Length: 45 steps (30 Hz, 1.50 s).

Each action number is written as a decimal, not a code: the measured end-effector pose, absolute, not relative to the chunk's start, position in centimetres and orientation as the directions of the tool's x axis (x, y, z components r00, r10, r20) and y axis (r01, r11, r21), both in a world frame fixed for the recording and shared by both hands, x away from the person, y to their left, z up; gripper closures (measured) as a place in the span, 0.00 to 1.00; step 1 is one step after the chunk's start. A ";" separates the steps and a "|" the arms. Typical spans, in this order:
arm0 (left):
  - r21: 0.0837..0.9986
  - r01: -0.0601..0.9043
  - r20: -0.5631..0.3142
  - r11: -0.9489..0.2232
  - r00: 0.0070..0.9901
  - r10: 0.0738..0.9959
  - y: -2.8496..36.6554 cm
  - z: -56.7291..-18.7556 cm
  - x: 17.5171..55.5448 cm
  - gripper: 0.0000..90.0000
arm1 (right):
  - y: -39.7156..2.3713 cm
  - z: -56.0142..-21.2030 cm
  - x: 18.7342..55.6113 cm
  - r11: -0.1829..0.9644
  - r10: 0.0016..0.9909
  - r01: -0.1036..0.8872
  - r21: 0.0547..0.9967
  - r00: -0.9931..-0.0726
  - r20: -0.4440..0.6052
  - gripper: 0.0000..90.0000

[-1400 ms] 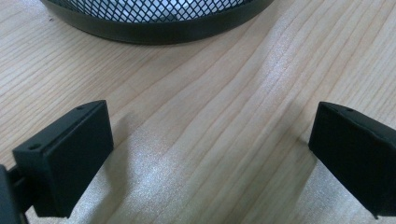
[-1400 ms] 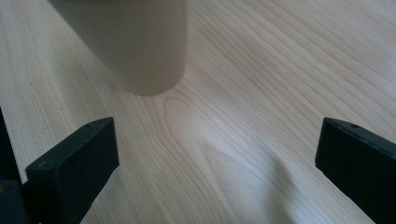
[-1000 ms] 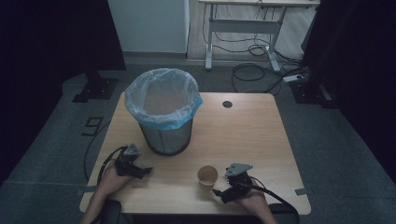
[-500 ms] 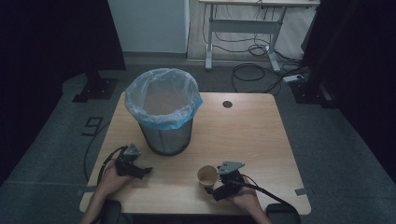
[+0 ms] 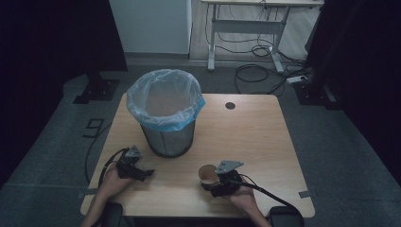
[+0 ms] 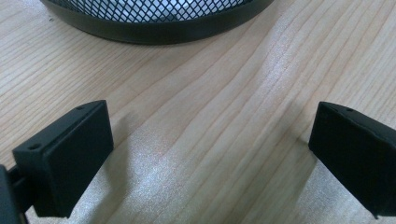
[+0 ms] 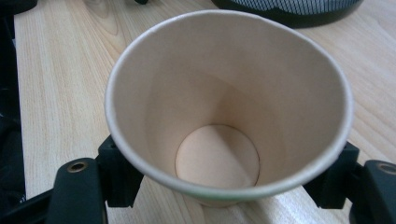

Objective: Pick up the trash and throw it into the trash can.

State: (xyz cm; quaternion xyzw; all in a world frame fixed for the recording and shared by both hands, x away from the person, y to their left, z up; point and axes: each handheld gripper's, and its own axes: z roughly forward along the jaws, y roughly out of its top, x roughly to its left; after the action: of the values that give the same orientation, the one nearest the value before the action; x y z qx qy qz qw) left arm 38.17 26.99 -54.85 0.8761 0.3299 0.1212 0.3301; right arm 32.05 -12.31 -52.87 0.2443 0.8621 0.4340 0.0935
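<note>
Two jaws flank unmarked paper cup [image 7: 228, 112].

Bin [image 5: 166, 113] blocks table [image 5: 246, 137] centre-left; right half prob. free, dim view.

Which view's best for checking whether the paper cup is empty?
The right gripper view: the paper cup sits upright between the right hand-held gripper jaws, its bare bottom plainly visible. The high view shows the cup small, by that gripper, interior too dim to judge. The left gripper view faces the mesh bin base instead.
</note>
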 end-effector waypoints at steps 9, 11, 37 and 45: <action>0.658 0.498 -0.006 -0.564 0.753 0.658 27.0 -54.8 38.2 0.00 | -12.6 -51.9 32.7 0.501 0.517 0.350 0.792 -0.854 0.051 0.31; 0.658 0.498 -0.005 -0.565 0.753 0.658 27.0 -54.8 38.2 0.00 | -12.9 -51.2 33.0 0.513 0.524 0.351 0.783 -0.851 0.038 0.31; 0.659 0.498 -0.006 -0.564 0.753 0.658 27.0 -54.8 38.2 0.00 | -14.2 -45.5 36.6 0.506 0.568 0.406 0.761 -0.821 0.060 0.31; 0.658 0.499 -0.007 -0.564 0.753 0.657 27.0 -54.8 38.2 0.00 | -14.2 -43.5 37.8 0.504 0.565 0.405 0.763 -0.823 0.064 0.31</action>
State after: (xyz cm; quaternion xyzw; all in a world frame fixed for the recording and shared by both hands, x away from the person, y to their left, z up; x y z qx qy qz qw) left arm 38.17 26.99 -54.83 0.8762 0.3299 0.1203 0.3301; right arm 37.76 -14.22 -43.46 0.2812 0.8616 0.4111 0.0973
